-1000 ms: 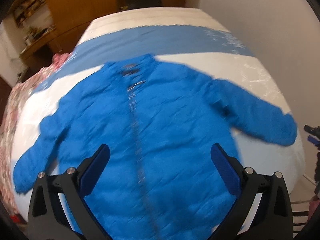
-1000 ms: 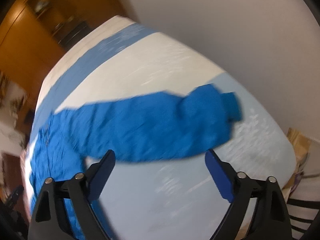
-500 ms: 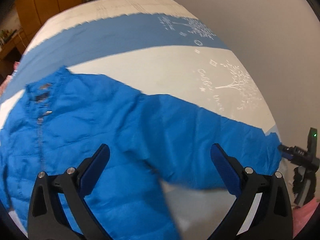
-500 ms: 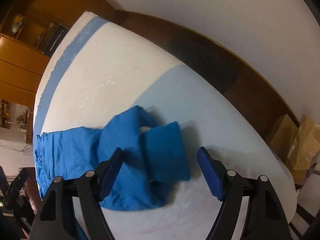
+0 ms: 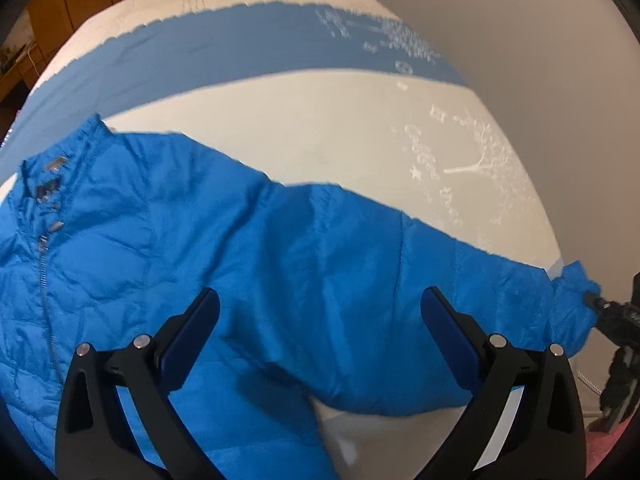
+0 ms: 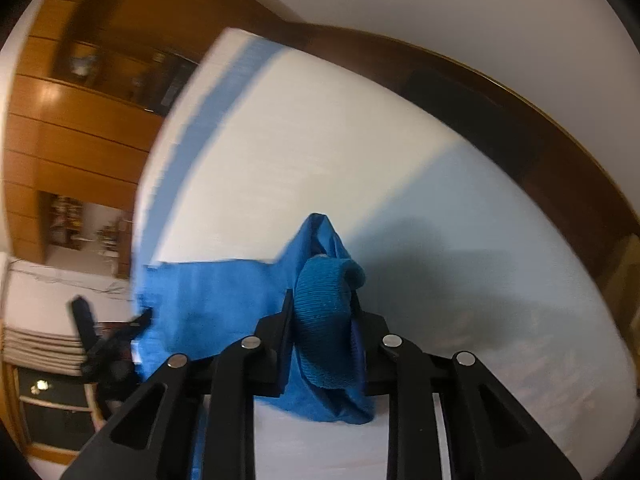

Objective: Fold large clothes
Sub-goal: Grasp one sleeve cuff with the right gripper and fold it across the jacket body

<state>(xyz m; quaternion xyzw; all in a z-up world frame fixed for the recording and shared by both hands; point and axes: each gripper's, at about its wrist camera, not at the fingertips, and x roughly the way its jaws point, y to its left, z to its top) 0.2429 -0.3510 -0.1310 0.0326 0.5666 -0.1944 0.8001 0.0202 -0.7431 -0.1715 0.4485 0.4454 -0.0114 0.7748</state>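
A bright blue padded jacket lies front up on the bed, zipper at the left, one sleeve stretched out to the right. My left gripper is open and empty, hovering above the sleeve near the armpit. My right gripper is shut on the sleeve's knit cuff. It holds the cuff a little above the bed, with the sleeve trailing to the left. The right gripper also shows at the sleeve's end in the left wrist view.
The bed has a white sheet with a blue band across its far part. A white wall runs along the right. Wooden cabinets stand beyond the bed, and a dark wooden bed frame edges it.
My right gripper has closed on the cuff, which lay between its open jaws half a second ago. The left gripper has swung right from the jacket's body to over the sleeve.
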